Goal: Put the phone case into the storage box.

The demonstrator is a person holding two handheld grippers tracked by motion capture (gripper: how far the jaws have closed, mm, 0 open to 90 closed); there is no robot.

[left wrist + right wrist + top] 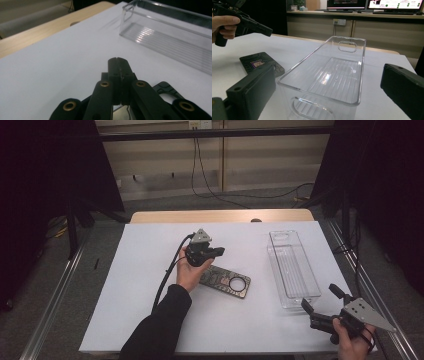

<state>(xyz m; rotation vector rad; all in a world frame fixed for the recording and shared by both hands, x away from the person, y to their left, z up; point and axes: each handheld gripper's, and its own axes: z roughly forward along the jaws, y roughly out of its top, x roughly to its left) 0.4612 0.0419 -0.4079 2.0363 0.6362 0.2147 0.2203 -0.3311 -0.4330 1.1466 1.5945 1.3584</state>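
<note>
**Inspector:** Surface first. The counter [150, 285] is covered by a white sheet, with a strip of bare wood showing along its far edge. Grey floor runs round it, metal rails lie along both sides, and dark curtains hang left and right. A black cable drops down the pale back wall to the floor. In the right gripper view, lit monitors stand on a bench at the back.

**Assistant:** And the items?

**Inspector:** A clear plastic bin [294, 270] stands empty on the right of the sheet, long side running away from the person. A dark patterned plate [226, 282] with a round hole lies flat near the centre, well apart from the bin.

**Assistant:** The tools?

**Inspector:** The left hand-held gripper [218, 251] is held above the sheet, just past the plate, jaws pressed fully together with nothing between them. The right hand-held gripper [320, 301] sits at the bin's near end, jaws spread wide and empty, aimed along the bin.

**Assistant:** Anything obscured?

**Inspector:** The plate's near-left corner is hidden behind the left hand [187, 272]. Its printed pattern is too small to read. In the left gripper view only a corner of it shows past the linkage. The right hand [352, 342] is cut off by the frame's lower edge.
</note>
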